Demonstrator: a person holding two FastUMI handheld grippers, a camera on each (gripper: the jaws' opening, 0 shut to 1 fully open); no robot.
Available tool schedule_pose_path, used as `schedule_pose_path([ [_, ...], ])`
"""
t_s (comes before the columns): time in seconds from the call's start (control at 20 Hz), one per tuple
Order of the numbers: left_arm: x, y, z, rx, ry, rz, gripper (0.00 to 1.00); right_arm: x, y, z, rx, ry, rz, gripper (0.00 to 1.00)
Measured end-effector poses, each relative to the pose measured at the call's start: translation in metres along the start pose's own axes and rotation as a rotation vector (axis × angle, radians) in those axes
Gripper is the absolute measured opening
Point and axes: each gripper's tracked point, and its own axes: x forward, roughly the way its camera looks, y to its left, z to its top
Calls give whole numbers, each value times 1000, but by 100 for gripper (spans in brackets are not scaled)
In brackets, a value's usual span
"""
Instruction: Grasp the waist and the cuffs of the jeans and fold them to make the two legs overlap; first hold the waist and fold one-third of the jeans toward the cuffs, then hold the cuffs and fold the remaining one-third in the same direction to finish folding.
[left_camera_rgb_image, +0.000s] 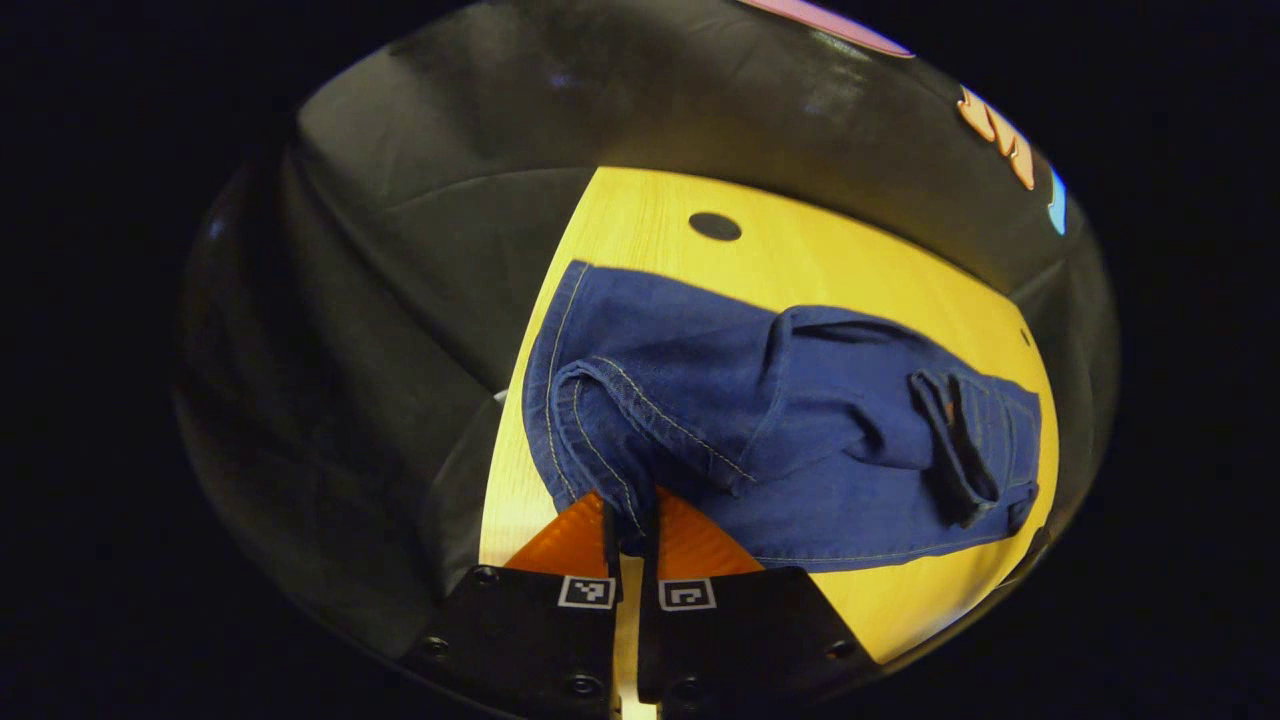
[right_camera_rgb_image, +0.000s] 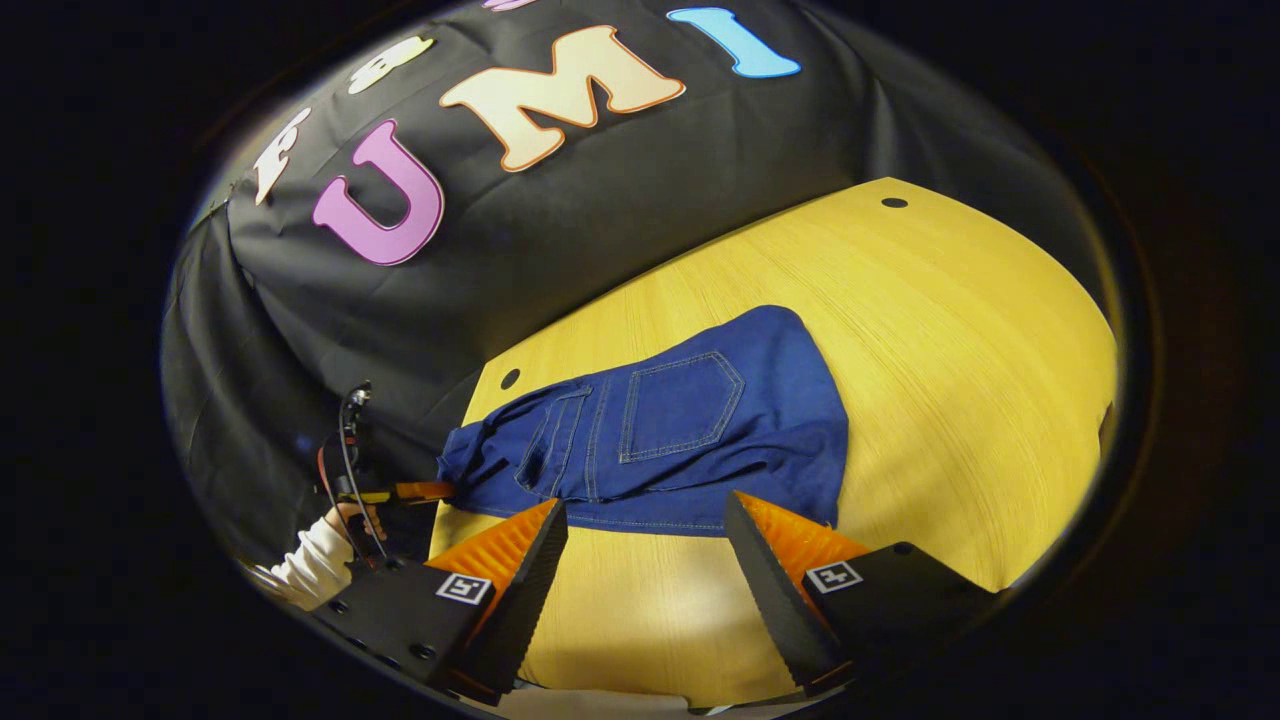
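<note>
Bare table (right_camera_rgb_image: 950, 330) beside jeans (right_camera_rgb_image: 690, 420)

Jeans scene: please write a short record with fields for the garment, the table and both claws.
jeans: blue denim, lying folded on the table, back pocket facing up
table: yellow wood, dark round holes near its edges
left claw: shut on the jeans' edge
right claw: open, over bare table just before the jeans, holding nothing
hand: white sleeve holds the left claw

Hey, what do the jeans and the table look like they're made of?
The jeans look like blue denim: matte woven cloth, lighter contrast stitching along the seams and the back pocket, soft folds. The table looks like pale wood or a wood-look laminate: fine straight grain, smooth, slight sheen. Which one, the pictures leave open.
</note>
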Motion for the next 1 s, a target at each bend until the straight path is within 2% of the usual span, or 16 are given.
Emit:
schedule_pose_path([
  [0.25,-55,-53,39,-80,-102,-94,1,-4,-14,10,2,7,22,92],
  [0.3,-62,-64,43,-77,-114,-103,1,-5,-19,14,-4,10,31,98],
  [0.6,-101,-177,60,-61,-193,-176,1,-16,-55,41,-54,30,86,98],
  [0.65,-103,-195,60,-42,-199,-178,5,-18,-63,43,-64,36,88,98],
  [0.7,-109,-212,59,-9,-209,-182,1,-20,-72,46,-72,42,90,98],
  [1.0,-124,-334,35,149,-206,-263,1,-29,-118,56,-106,55,87,98],
])
